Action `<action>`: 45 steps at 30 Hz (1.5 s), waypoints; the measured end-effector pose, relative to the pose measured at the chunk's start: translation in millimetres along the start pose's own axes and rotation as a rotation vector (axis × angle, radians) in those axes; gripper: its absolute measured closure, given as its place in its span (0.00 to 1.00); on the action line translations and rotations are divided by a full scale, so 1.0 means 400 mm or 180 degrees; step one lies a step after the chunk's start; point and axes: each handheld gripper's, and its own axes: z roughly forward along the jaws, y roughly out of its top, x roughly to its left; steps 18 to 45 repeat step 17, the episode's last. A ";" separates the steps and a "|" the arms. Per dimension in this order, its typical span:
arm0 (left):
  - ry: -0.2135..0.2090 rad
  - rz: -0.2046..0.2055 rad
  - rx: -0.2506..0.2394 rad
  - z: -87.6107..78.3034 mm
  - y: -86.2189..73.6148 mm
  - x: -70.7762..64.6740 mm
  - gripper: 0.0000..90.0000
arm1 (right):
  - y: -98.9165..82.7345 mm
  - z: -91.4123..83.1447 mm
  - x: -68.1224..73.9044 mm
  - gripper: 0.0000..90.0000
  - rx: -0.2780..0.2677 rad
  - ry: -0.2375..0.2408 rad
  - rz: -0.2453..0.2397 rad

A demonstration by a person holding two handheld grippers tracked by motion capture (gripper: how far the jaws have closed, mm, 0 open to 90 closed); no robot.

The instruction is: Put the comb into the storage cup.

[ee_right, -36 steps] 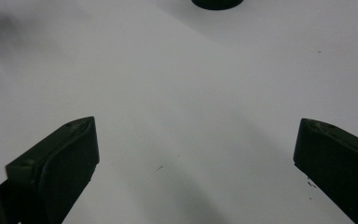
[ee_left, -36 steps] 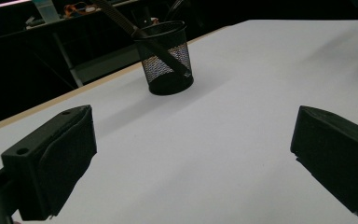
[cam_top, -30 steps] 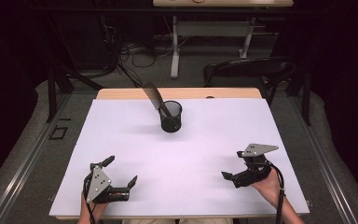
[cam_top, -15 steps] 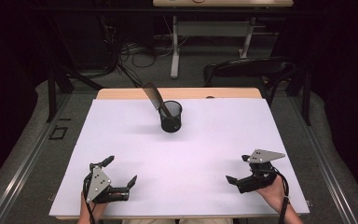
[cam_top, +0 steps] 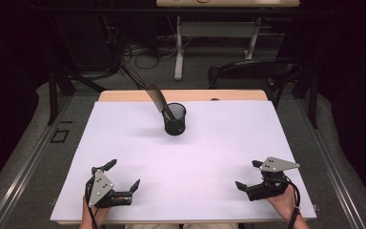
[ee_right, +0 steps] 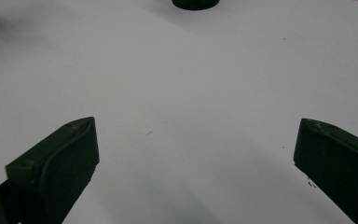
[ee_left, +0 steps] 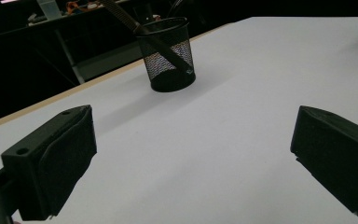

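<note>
From above, the black mesh cup stands toward the far middle of the white table, a dark flat tool leaning out of it to the left. Your left gripper sits well nearer than the cup and to its left, jaws spread, holding nothing. Your right gripper sits nearer and to the cup's right, jaws also spread and empty.

In your left gripper view, the cup stands ahead, between the wide-apart jaws, well apart from them.

In your right gripper view, the cup's base shows at the top edge, far beyond the parted jaws.
</note>
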 end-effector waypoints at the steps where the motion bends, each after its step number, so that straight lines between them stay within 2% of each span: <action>1: 0.0001 -0.0001 -0.0001 0.000 0.000 0.000 0.00 | -0.003 -0.002 0.001 0.00 -0.0011 -0.0010 -0.0017; 10: 0.0028 0.0008 0.0005 -0.002 0.000 0.002 0.00 | -0.022 -0.023 0.012 0.00 -0.0081 -0.0081 -0.0068; 16: 0.0037 -0.0003 0.0009 -0.001 0.000 0.005 0.00 | -0.026 -0.025 0.006 0.00 -0.0153 -0.0108 -0.0078; 45: 0.0033 -0.0005 0.0014 0.000 0.000 0.005 0.00 | -0.027 -0.025 0.004 0.00 -0.0133 -0.0112 -0.0087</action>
